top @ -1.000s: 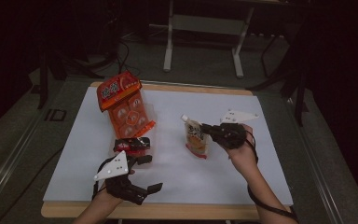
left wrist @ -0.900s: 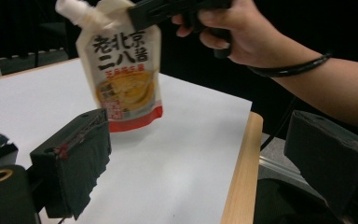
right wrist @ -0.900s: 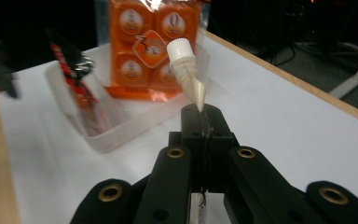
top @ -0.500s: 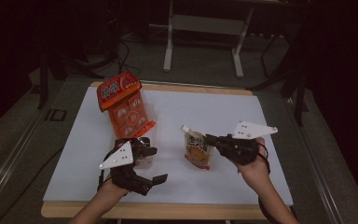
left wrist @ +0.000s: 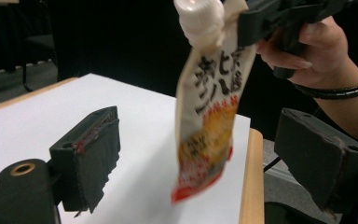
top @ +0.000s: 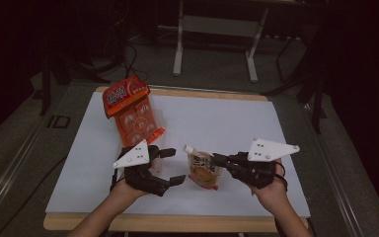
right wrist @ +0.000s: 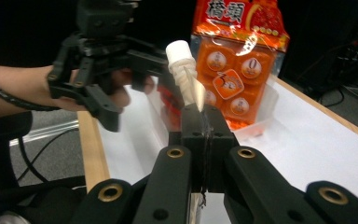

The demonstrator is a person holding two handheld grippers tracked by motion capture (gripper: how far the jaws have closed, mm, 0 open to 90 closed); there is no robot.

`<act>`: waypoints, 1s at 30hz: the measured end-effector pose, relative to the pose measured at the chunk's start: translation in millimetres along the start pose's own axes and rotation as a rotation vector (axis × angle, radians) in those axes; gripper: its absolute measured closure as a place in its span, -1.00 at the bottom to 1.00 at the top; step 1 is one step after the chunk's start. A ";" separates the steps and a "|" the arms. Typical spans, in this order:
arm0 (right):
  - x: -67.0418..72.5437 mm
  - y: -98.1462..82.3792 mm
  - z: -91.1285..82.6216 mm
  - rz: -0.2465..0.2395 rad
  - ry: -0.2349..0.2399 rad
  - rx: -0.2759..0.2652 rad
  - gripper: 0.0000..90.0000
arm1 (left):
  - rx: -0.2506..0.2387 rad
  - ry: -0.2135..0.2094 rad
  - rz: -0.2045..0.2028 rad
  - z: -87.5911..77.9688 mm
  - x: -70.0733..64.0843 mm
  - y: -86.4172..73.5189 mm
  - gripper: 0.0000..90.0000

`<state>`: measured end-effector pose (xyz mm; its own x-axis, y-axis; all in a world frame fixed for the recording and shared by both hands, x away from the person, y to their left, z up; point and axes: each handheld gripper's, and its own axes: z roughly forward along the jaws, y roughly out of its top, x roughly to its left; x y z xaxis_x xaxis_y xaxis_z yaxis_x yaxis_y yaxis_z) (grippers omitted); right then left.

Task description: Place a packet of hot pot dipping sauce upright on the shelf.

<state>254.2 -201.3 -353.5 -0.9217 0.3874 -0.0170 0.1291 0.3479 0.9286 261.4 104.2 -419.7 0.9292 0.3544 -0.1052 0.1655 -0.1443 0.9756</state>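
The right gripper (top: 216, 160) now holds the spouted pouch (top: 203, 169) lifted off the white table (top: 237, 123) and nearer the person, where a second ago the pouch lay farther up the sheet. The left gripper (top: 170, 167) has risen too, its jaws just closing a little (the pouch hangs between them, untouched).

A dim lab or studio: a table (top: 237, 113) with a white top stands alone on grey floor, cables (top: 128, 59) trailing past a metal stand (top: 214, 29) against black surroundings
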 end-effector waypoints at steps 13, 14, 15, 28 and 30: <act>7.8 3.4 1.0 -0.012 0.035 -0.015 1.00 | 0.000 -0.078 0.032 20.0 0.3 16.0 0.07; 7.7 2.9 1.2 -0.011 0.036 -0.015 1.00 | 0.000 -0.091 0.029 20.8 0.2 15.5 0.17; 7.6 2.4 1.4 -0.014 0.031 -0.016 1.00 | -0.003 -0.085 0.027 21.8 -0.3 15.0 0.20; 2.1 -0.8 2.0 -0.001 0.006 -0.011 0.99 | 0.018 -0.087 0.056 27.3 -2.4 19.2 0.93; 2.4 -2.0 0.9 -0.002 0.002 -0.021 0.99 | 0.022 -0.091 0.068 27.1 -2.7 20.7 0.96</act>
<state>252.0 -200.3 -355.7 -0.9228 0.3850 -0.0176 0.1202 0.3309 0.9360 271.3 75.3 -404.5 0.9646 0.2574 -0.0568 0.1072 -0.1863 0.9766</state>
